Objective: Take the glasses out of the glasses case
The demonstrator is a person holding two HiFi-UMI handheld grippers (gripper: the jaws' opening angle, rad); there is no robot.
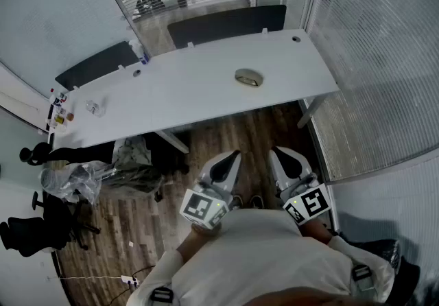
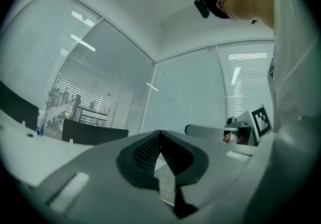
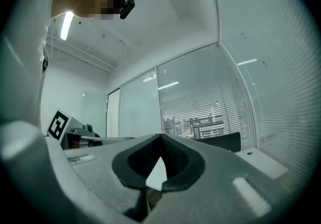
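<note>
The left gripper is clenched: its two jaws meet at the tip and nothing is between them. The right gripper is the same, pressed together and empty. In the head view both are held close to the person's body, the left gripper and the right gripper side by side above the wooden floor, with their tips turned toward the table.

The glasses case lies on this white table, well apart from both grippers; a strip of floor and the near edge of the table are between them. It lies almost straight ahead, in the line that passes between the two tips, so I judge that neither hand is clearly nearer. Its long axis goes across, from left to right, about along the length of the table and not pointing at the person. It looks shut, though it is too small to be sure, and no glasses are seen. Neither gripper view shows the case.

I think the person must first step forward to the table, then take the case from both ends.
</note>
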